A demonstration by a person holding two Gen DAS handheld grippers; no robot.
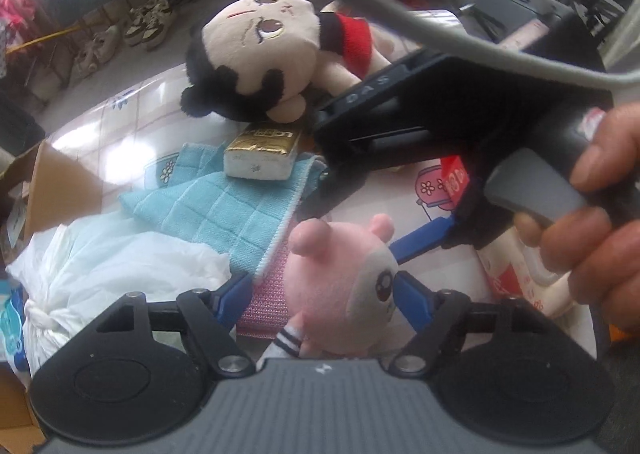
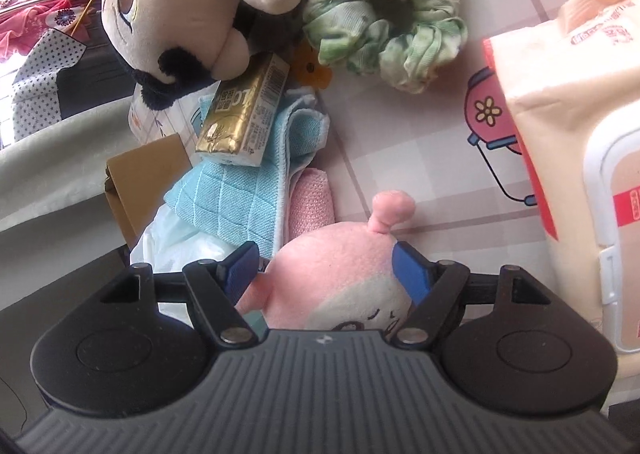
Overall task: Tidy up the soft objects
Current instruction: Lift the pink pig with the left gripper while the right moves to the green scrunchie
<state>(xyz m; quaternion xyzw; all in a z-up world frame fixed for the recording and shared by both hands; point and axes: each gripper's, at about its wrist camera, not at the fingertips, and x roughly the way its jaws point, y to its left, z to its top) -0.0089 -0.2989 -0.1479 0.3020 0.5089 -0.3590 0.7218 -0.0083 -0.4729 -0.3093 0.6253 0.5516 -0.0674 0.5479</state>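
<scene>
A pink plush toy (image 1: 340, 270) (image 2: 336, 258) lies on the patterned tablecloth (image 2: 420, 133), partly on a pink cloth (image 1: 264, 294) (image 2: 312, 197). My left gripper (image 1: 324, 294) stands open from above with the plush between its blue pads; the left pad is clear of it. My right gripper (image 2: 328, 268) is open too, astride the plush's head. One blue finger (image 1: 424, 240) of the right gripper shows beside the plush, and a hand (image 1: 580, 213) grips its handle. A big doll (image 1: 256, 53) (image 2: 168, 13) with black hair and red dress lies farther back.
A folded blue cloth (image 1: 224, 209) (image 2: 236, 197) carries a gold tissue packet (image 1: 260, 149) (image 2: 240, 113). A green scrunchie (image 2: 384, 9) lies by the doll. A wipes pack (image 2: 568, 113) stands right. A white plastic bag (image 1: 112, 266) and a cardboard box (image 1: 52, 189) are left.
</scene>
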